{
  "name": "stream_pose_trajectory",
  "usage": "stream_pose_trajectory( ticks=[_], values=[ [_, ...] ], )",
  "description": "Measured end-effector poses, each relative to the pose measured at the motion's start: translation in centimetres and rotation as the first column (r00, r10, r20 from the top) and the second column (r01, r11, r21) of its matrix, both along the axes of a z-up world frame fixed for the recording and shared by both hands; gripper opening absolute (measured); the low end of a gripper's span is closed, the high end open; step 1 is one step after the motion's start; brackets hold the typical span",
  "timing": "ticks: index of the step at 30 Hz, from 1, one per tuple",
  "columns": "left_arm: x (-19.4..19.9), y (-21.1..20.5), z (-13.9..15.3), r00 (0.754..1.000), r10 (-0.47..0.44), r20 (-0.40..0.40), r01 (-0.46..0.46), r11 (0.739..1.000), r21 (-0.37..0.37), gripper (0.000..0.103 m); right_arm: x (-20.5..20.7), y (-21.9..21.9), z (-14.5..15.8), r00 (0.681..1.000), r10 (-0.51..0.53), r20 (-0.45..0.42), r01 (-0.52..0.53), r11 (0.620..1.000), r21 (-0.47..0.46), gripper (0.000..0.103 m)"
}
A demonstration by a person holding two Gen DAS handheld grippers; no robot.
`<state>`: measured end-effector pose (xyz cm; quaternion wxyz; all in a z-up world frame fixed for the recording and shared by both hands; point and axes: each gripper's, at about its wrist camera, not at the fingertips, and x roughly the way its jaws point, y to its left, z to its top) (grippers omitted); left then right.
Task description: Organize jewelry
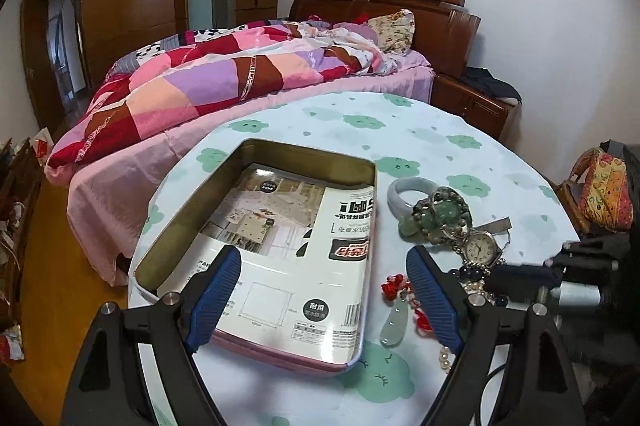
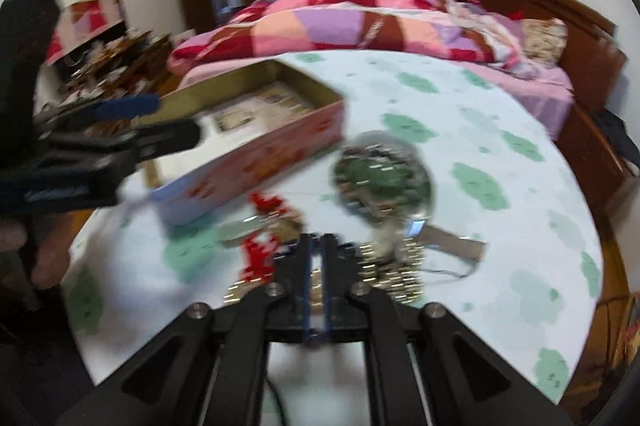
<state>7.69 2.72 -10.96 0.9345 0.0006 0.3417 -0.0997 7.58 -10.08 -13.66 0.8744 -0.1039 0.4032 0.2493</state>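
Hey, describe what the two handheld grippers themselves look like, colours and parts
Both match. The left gripper has black angular linkage arms with triangular cut-outs, silver round pivot pins, and blue ribbed pads on its fingers. The right gripper shows the same black arms and silver pins, with thin blue pad edges; a dark cable runs beneath it.
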Motion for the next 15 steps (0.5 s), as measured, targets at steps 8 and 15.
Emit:
stream_pose_trajectory(
  ticks=[8, 15],
  values=[
    [0.2, 0.9, 0.2, 1.000, 0.015, -0.002, -0.015, 0.999, -0.033, 0.085, 0.0, 2.0, -2.4, 0.994, 0.077, -0.073, -0.080, 0.996, -0.040, 0.010],
    [-0.2, 0.1, 0.1, 1.000, -0.027, 0.008, 0.027, 0.999, -0.020, 0.085, -0.9, -1.3, 2.5, 0.997, -0.021, 0.070, 0.014, 0.994, 0.107, 0.003]
  ],
)
